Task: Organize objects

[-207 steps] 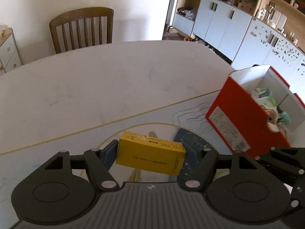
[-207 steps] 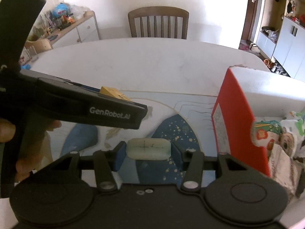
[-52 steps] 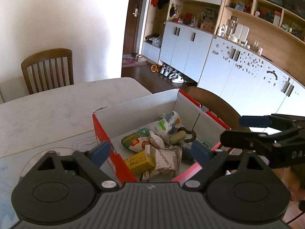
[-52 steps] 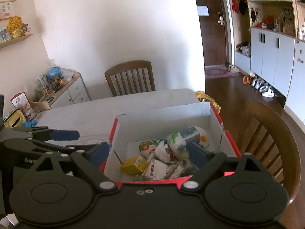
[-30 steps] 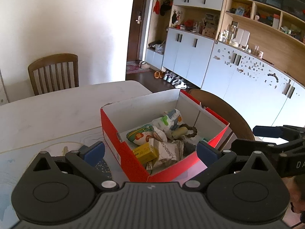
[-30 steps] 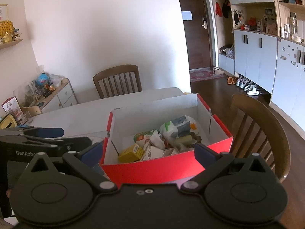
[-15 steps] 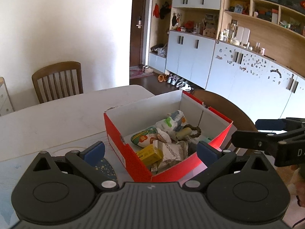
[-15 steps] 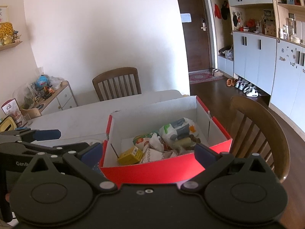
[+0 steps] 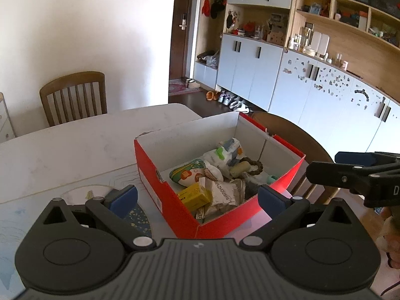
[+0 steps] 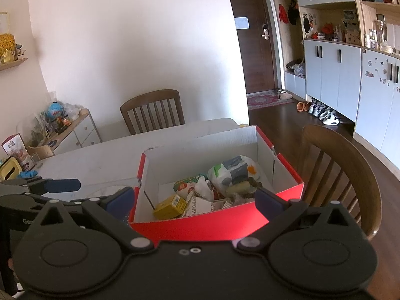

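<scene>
A pale tabletop [image 9: 75, 150] fills the left of both wrist views, with a printed blue and white mat [image 9: 30, 215] laid over its near end. A wooden chair [image 9: 73, 97] stands at the far side, and another wooden chair [image 10: 342, 172] stands just beside the right-hand edge.

On the tabletop, at its right-hand end, sits an open red cardboard box [image 9: 160, 195] with a white inside. It holds the gathered objects in a loose heap: a white plastic packet [image 9: 226, 153] with green and orange print at the back, a green and orange patterned pouch [image 9: 187, 175] in the middle, a crumpled silvery packet [image 9: 221, 195] and a small yellow carton [image 9: 193, 196] towards the front, and a dark bead loop [image 9: 252, 166] to the right.

The left gripper [image 9: 197, 197] and the right gripper [image 10: 193, 201] hover in front of the box, both with jaws spread wide and nothing between them.

Judged from their look, the packets and pouch are light, soft and crinkly, so they would slip or deform when squeezed; pinching a bunched edge should hold best. The yellow carton appears light and stiff, easiest to take across its two flat sides. The box itself is rigid but thin-walled, and is best gripped by a rim.
</scene>
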